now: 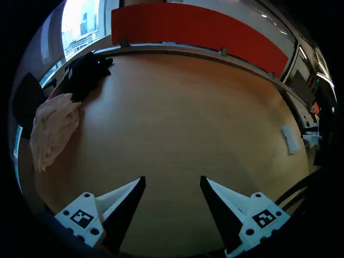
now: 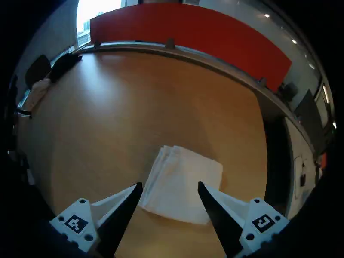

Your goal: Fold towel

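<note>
Left gripper (image 1: 173, 177), right gripper (image 2: 168, 184): both wide open, empty. Folded white towel (image 2: 185, 189) lies flat toward the surface's (image 2: 129, 107) right edge, just ahead of right gripper. Risk: snagging one layer would pull the folds apart.

Two downward-tilted views from just above one shared wooden table (image 1: 172, 120), both toward its red divider (image 1: 193, 30).
</note>
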